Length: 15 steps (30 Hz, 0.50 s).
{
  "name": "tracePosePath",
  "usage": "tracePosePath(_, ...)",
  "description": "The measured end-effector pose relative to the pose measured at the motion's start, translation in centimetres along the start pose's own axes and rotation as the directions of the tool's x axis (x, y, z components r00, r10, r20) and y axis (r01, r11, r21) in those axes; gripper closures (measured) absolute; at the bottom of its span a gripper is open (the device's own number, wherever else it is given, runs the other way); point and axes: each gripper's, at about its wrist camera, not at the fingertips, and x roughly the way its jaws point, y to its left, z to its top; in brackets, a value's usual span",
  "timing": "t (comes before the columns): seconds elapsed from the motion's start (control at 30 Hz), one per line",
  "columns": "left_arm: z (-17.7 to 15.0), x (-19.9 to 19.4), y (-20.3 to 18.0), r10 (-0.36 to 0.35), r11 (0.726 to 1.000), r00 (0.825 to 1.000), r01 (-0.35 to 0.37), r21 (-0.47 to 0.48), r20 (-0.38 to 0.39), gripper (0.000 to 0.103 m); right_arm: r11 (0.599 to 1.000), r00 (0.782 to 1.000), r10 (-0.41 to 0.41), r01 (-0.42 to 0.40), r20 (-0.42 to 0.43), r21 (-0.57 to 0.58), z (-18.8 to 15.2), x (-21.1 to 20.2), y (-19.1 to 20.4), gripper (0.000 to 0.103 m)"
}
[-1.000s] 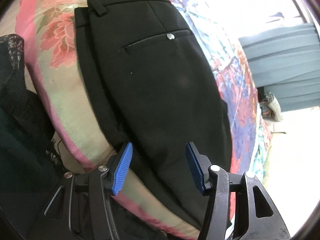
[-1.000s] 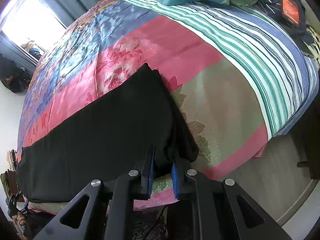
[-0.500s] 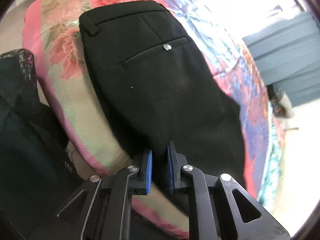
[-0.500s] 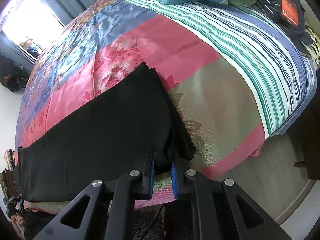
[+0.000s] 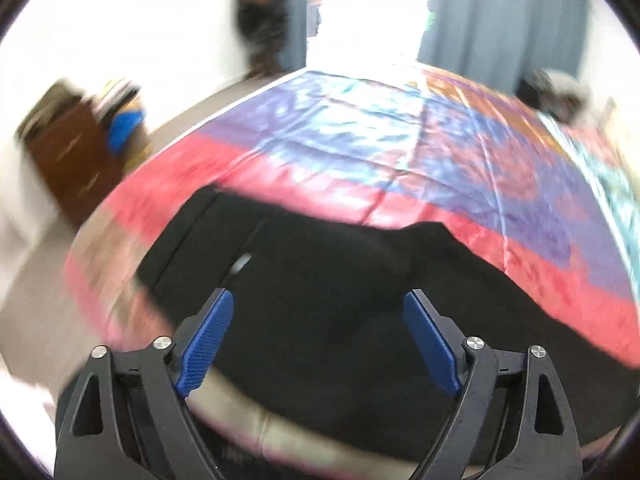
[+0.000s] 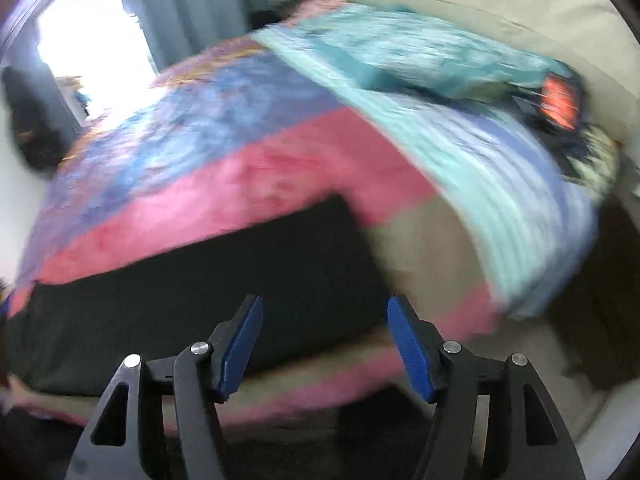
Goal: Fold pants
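The black pants (image 5: 320,300) lie flat along the near edge of the bed, waistband and a back-pocket button at the left in the left wrist view. My left gripper (image 5: 318,320) is open and empty, hovering over the seat end. In the right wrist view the leg end of the pants (image 6: 200,300) lies on the pink band of the cover. My right gripper (image 6: 324,324) is open and empty just above the near edge of the leg end. Both views are motion-blurred.
The bed cover (image 5: 400,152) is patterned in pink, blue and purple, with teal stripes (image 6: 460,168) toward the head. A brown cabinet (image 5: 72,152) stands left of the bed. An orange-screened device (image 6: 562,100) lies far right. Curtains (image 5: 500,12) hang behind.
Both grippers have let go of the pants and opened. Both have lifted and tilted up, so the views now look across the bed. The pants lie flat.
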Motion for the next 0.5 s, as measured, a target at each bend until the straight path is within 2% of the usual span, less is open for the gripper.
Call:
tracePosePath(0.1,0.8,4.9,-1.0,0.123,0.991,0.992,-0.122,0.049,-0.015,0.015,0.987,0.993,0.113,-0.115,-0.024,-0.109,0.0,2.2,5.7,0.038)
tracePosePath(0.13,0.3,6.2,-0.3,0.156,0.987,0.987,-0.155,0.043,-0.038,0.015,0.979,0.99,0.138,-0.142,-0.041,-0.146,-0.1,3.4,7.4,0.038)
tracePosePath(0.2,-0.3,9.6,1.8,0.213,0.977,0.968,-0.213,0.013,-0.131,0.016,0.972,0.986,0.129,-0.147,-0.102,-0.186,-0.4,6.0,8.8,0.038)
tracePosePath(0.23,-1.0,10.6,2.7,0.221,0.974,0.962,-0.225,-0.004,-0.162,0.016,0.97,0.982,0.118,-0.146,-0.15,-0.193,-0.5,7.8,8.7,0.039)
tracePosePath(0.27,-1.4,11.1,3.4,0.224,0.973,0.96,-0.231,-0.025,-0.166,0.014,0.971,0.979,0.097,-0.133,-0.182,-0.197,-0.4,9.3,7.9,0.039)
tracePosePath(0.3,-1.7,10.9,4.1,0.229,0.971,0.962,-0.237,-0.037,-0.147,0.008,0.972,0.977,0.084,-0.123,-0.195,-0.2,-0.3,10.1,7.1,0.044)
tracePosePath(0.33,-1.8,10.8,4.3,0.231,0.97,0.962,-0.238,-0.039,-0.145,0.008,0.97,0.979,0.089,-0.127,-0.185,-0.206,0.1,10.6,5.9,0.054)
tracePosePath(0.37,-1.9,10.5,4.7,0.22,0.973,0.964,-0.228,-0.039,-0.151,0.008,0.967,0.983,0.092,-0.125,-0.157,-0.22,0.8,10.6,4.6,0.056)
tracePosePath(0.47,-2.1,9.7,5.1,0.203,0.977,0.966,-0.211,-0.038,-0.162,0.01,0.975,0.993,-0.004,-0.022,-0.117,-0.223,3.5,10.5,0.7,0.054)
tracePosePath(0.5,-2.3,8.9,5.1,0.185,0.98,0.968,-0.196,-0.047,-0.167,0.012,0.981,0.996,0.013,-0.03,-0.088,-0.193,4.5,9.8,-1.0,0.054)
